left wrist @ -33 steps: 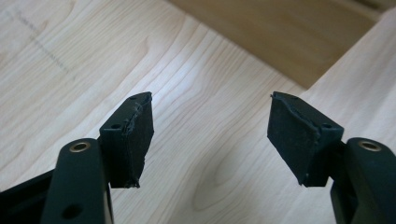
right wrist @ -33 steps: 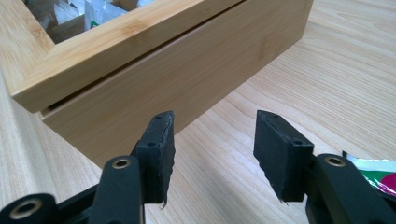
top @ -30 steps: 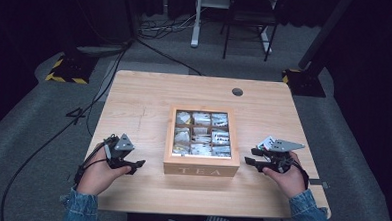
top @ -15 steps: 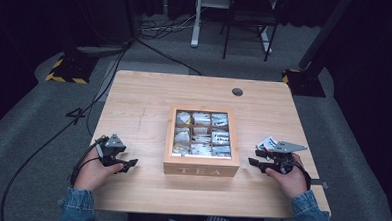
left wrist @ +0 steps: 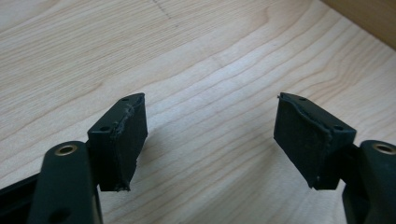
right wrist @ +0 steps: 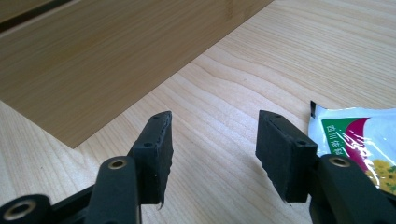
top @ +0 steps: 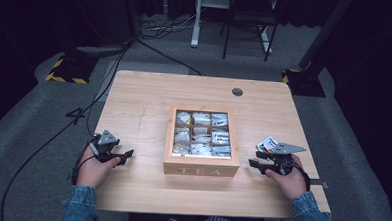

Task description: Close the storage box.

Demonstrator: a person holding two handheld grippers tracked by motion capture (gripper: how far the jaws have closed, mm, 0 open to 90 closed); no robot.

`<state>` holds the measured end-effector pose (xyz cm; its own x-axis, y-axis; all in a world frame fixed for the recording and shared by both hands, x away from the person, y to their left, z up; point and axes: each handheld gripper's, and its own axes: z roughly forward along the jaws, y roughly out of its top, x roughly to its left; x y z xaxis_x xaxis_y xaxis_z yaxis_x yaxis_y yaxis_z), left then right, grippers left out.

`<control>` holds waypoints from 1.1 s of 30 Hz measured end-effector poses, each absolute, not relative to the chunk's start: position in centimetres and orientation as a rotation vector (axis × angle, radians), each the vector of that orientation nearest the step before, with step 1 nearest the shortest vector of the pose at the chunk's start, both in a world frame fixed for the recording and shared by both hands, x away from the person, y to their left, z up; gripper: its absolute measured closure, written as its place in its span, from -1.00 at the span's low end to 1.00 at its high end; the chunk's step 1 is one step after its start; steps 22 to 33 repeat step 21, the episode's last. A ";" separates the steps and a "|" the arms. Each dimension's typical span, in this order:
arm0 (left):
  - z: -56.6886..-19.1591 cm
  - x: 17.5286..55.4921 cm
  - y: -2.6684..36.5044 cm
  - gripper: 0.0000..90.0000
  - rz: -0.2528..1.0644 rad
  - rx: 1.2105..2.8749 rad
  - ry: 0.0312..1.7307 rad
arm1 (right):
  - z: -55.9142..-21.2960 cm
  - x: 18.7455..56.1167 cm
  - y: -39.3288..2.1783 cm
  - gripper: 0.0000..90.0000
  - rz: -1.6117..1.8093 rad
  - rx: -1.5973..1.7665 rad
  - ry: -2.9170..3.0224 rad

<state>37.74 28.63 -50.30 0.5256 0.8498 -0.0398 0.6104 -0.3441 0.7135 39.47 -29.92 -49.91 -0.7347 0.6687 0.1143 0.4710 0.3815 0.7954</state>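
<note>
Overhead, a pale wooden table (top: 149, 96) with fine straight grain stands on grey carpet in a dark room, a round cable hole (top: 237, 92) near its far edge and black cables (top: 47, 144) trailing across the floor to the left. At the far side stand a white desk leg (top: 195, 20) and a dark chair (top: 250, 18), and two black-and-yellow striped bases (top: 65, 71) sit on the carpet off the far corners. At the table's middle sits a square wooden tea box (top: 201, 166), lettered TEA on its near wall, its nine compartments packed with glossy sachets. A loose tea sachet (right wrist: 359, 140), white, green and crimson with a crinkled shiny face, lies flat on the wood just right of the box, beside the right gripper (right wrist: 212, 154), whose jaws stand apart with only bare table between the flat black pads. The left gripper (left wrist: 210, 140) rests low over the table well left of the box; its jaws have just been opening and are wide apart, with nothing between the worn, ragged-edged pads.
</note>
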 end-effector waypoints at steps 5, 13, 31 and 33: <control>-50.4 38.0 28.9 -0.65 0.444 2.057 1.261 | -49.9 39.3 -29.9 0.05 1.274 1.014 2.417; -50.6 38.5 28.7 -0.88 0.493 2.057 1.352 | -50.0 39.0 -29.8 0.04 1.251 1.001 2.425; -50.6 38.8 28.8 -1.00 0.491 2.056 1.379 | -50.1 38.6 -29.1 0.02 1.212 0.961 2.444; -50.6 38.8 28.8 -1.00 0.491 2.056 1.379 | -50.1 38.6 -29.1 0.02 1.212 0.961 2.444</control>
